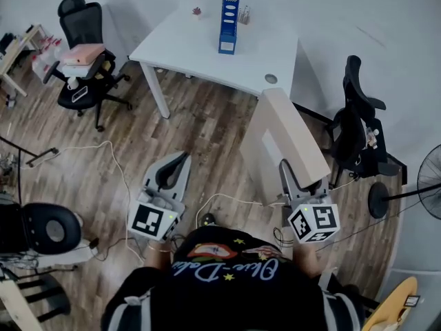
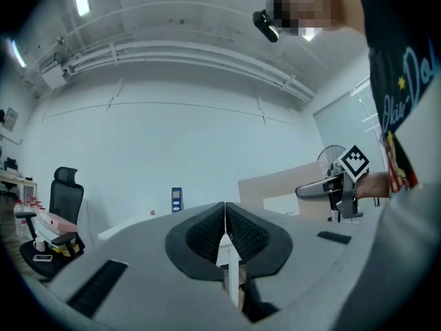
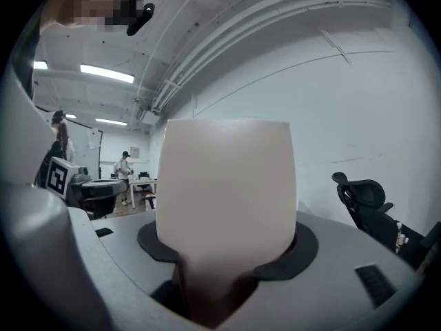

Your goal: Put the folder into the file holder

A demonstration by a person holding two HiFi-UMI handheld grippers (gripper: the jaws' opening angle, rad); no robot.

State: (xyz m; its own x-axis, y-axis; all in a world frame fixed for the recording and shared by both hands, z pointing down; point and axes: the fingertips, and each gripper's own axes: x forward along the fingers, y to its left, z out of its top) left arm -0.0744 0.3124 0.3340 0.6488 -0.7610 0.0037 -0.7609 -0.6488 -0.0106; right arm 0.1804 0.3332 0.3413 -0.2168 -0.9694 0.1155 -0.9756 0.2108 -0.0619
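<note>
A tall blue file holder [image 1: 229, 19] stands upright on the white table [image 1: 200, 50] far ahead of me; the left gripper view shows the file holder [image 2: 176, 199] small in the distance. A beige folder [image 1: 286, 140] is held flat over the wooden floor, with my right gripper [image 1: 286, 168] shut on its near edge. In the right gripper view the folder [image 3: 224, 185] fills the space between the jaws. My left gripper [image 1: 180, 160] hangs left of the folder, its pads [image 2: 238, 233] pressed together on nothing. Both grippers are well short of the table.
A black office chair [image 1: 84, 54] loaded with pink items stands left of the table. Another black chair [image 1: 358, 126] and a floor fan [image 1: 427, 185] are at the right. A round black stool [image 1: 45, 229] and cables [image 1: 117, 164] lie at my left. Small items [image 1: 244, 16] sit beside the file holder.
</note>
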